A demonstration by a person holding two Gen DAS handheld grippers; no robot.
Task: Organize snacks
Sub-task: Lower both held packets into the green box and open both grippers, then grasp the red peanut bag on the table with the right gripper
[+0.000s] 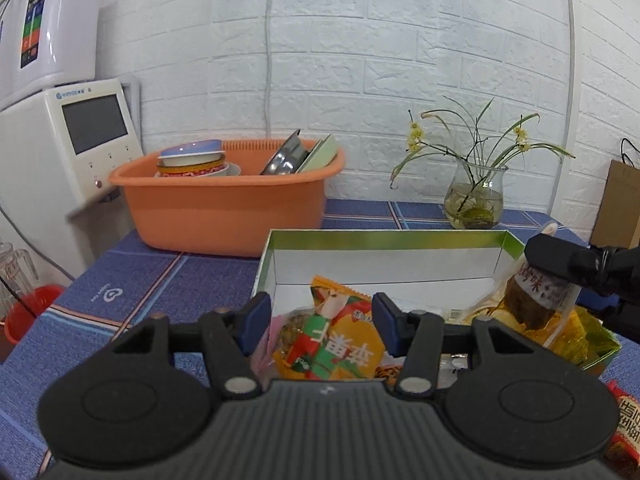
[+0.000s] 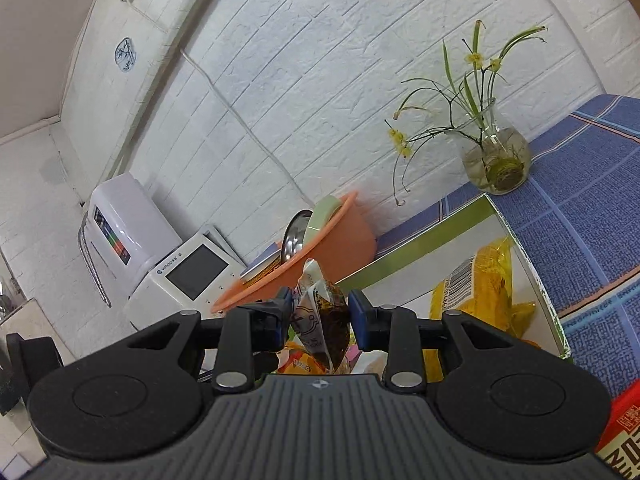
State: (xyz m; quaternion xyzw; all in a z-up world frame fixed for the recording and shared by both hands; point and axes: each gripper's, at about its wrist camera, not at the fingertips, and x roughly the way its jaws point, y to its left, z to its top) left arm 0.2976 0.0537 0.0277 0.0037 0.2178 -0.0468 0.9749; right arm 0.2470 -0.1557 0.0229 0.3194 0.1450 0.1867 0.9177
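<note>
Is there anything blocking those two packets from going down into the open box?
Nothing visible does. The left claw holds an orange snack packet and the right claw a clear packet of dark snack, both over the lidless green-rimmed box, whose white floor is partly bare.

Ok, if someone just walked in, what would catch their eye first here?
Probably the orange snack packet between the left gripper's blue pads, over the green-rimmed box. Next, the right gripper clamps a clear pouch of dark snack above that box. Behind, an orange basin holds dishes.
</note>
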